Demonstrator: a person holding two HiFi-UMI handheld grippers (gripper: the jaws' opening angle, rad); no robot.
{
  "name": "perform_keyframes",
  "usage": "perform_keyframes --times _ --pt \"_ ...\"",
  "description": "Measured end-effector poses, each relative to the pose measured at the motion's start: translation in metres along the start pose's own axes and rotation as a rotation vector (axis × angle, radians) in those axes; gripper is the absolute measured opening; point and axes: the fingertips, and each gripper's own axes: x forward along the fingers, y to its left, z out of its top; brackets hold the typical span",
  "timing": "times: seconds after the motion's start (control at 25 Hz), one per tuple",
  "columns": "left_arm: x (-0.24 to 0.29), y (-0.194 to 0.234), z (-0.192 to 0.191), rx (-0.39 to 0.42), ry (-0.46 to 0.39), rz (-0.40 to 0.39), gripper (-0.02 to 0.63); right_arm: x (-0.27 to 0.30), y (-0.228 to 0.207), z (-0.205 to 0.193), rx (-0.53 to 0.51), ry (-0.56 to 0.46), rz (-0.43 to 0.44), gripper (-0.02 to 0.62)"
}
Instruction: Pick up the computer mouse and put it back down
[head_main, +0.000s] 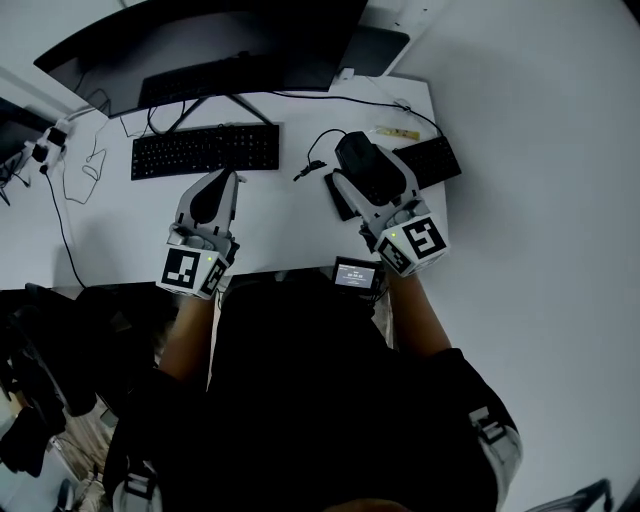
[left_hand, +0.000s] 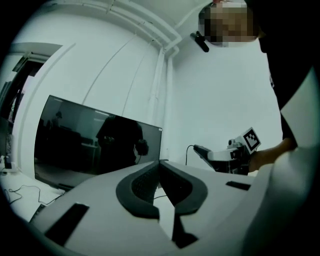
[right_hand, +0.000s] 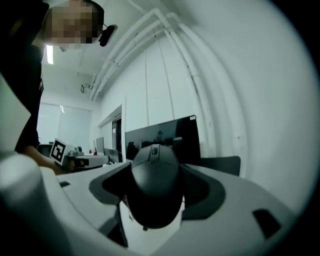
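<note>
So the right gripper (head_main: 368, 175) has its jaws clamped round the black mouse (head_main: 360, 157), one on each side, holding it over the dark pad (head_main: 432, 160) at the right end of the white desk (head_main: 280, 230). The left gripper (left_hand: 161, 172) is closed up with nothing in it, just near of the keyboard (head_main: 205, 150).

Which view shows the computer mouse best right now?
The right gripper view: the computer mouse fills the centre, gripped between the jaws, scroll wheel visible. The head view shows it only as a small dark shape at the tip of the right gripper. The left gripper view does not show it clearly.
</note>
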Motion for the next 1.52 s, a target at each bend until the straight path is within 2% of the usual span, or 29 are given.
perform_keyframes --times 0.2,0.36,0.52,0.96,1.32,1.52 --pt "-0.005 -0.015 0.038 0.034 -0.055 -0.003 -0.006 -0.029 0.011 0.043 0.014 -0.127 0.019 0.31" --pt "-0.013 -0.023 0.048 0.04 -0.066 -0.006 -0.006 -0.046 0.019 0.055 0.016 -0.165 0.018 0.31" --pt "-0.02 -0.031 0.052 0.031 -0.071 -0.013 -0.006 -0.061 0.014 0.052 0.047 -0.193 -0.026 0.308" --pt "-0.021 -0.04 0.054 0.008 -0.077 -0.045 -0.006 -0.079 0.005 0.034 0.079 -0.186 -0.087 0.308" --pt "-0.017 -0.032 0.055 -0.004 -0.081 -0.041 -0.006 -0.072 0.006 0.04 0.104 -0.204 -0.072 0.31" --pt "-0.016 -0.029 0.053 -0.019 -0.076 -0.037 -0.006 -0.07 0.004 0.036 0.086 -0.178 -0.076 0.308"
